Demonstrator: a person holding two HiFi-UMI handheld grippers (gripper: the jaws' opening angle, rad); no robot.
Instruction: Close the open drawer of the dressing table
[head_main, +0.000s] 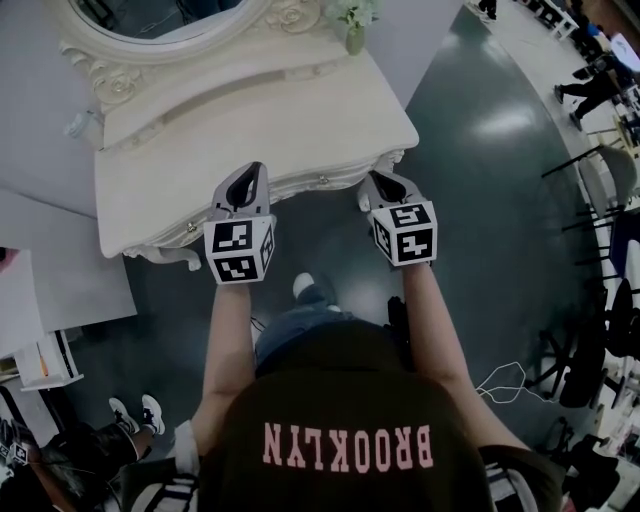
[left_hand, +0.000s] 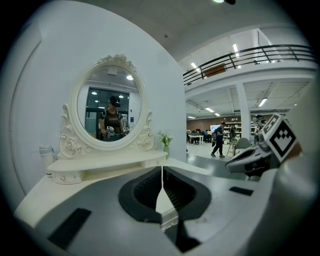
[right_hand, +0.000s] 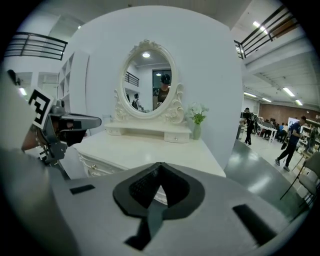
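The cream dressing table (head_main: 250, 120) stands in front of me, with its oval mirror (head_main: 165, 20) at the back. Along its front edge (head_main: 300, 185) the drawer fronts look flush, and two small knobs (head_main: 322, 180) show there. A knob (right_hand: 93, 167) on the carved front also shows in the right gripper view. My left gripper (head_main: 247, 172) hovers at the table's front edge, jaws closed together and empty (left_hand: 162, 172). My right gripper (head_main: 383, 180) is level with it at the front right corner, also shut on nothing (right_hand: 160, 170).
A small vase of flowers (head_main: 355, 25) stands at the table's back right. A white shelf unit (head_main: 45, 360) is on the floor at the left, dark chairs (head_main: 600, 200) and a loose cable (head_main: 505, 380) at the right. Another person's shoes (head_main: 135, 412) show at the lower left.
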